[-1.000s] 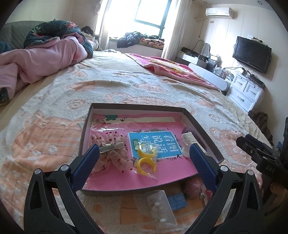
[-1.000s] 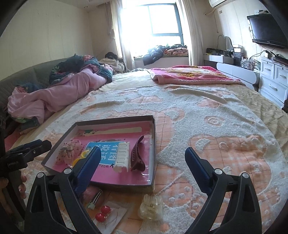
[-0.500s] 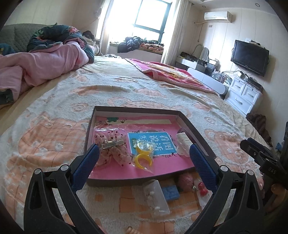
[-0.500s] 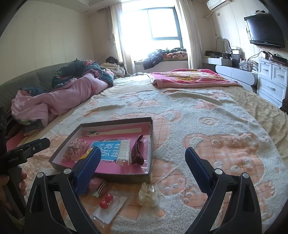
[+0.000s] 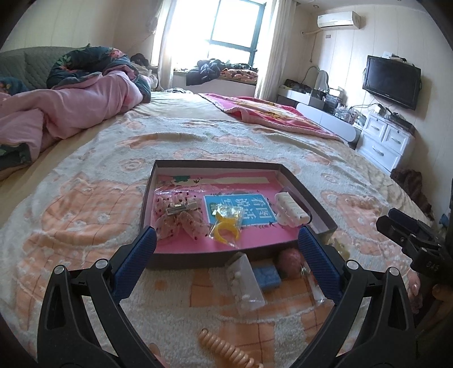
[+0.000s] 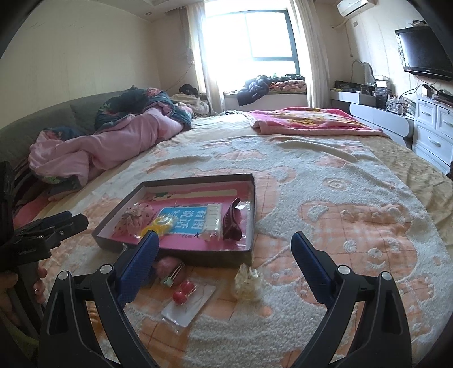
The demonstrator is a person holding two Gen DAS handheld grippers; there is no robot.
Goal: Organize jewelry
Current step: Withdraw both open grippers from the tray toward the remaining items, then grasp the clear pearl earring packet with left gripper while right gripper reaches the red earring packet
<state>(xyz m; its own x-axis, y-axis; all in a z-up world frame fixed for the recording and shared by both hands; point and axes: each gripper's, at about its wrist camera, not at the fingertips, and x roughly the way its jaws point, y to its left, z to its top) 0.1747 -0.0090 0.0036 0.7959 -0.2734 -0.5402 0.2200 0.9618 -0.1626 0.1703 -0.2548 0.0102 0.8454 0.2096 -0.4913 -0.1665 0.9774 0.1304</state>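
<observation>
Both grippers have pulled back from the tray [image 5: 147,195], baring a coiled hair tie [image 5: 223,349] on the bed [image 5: 85,215]. Left gripper [image 5: 226,249] and right gripper [image 6: 223,252] gape wide, empty. Bagged red beads [image 6: 184,288] lie outside.

**Backlit bedroom, blown-out window, heavy fisheye curve**

Daylight pours from the large dark-framed window [image 5: 235,25] [image 6: 249,31] at 12 o'clock, overexposed to pure white, with glare bleeding into the pale sheer curtains [image 6: 311,51]. The fluffy peach-and-cream bedspread [image 5: 85,215] is evenly lit and sharp, with soft shadows. Walls bow at the edges; corners vignette black.
</observation>
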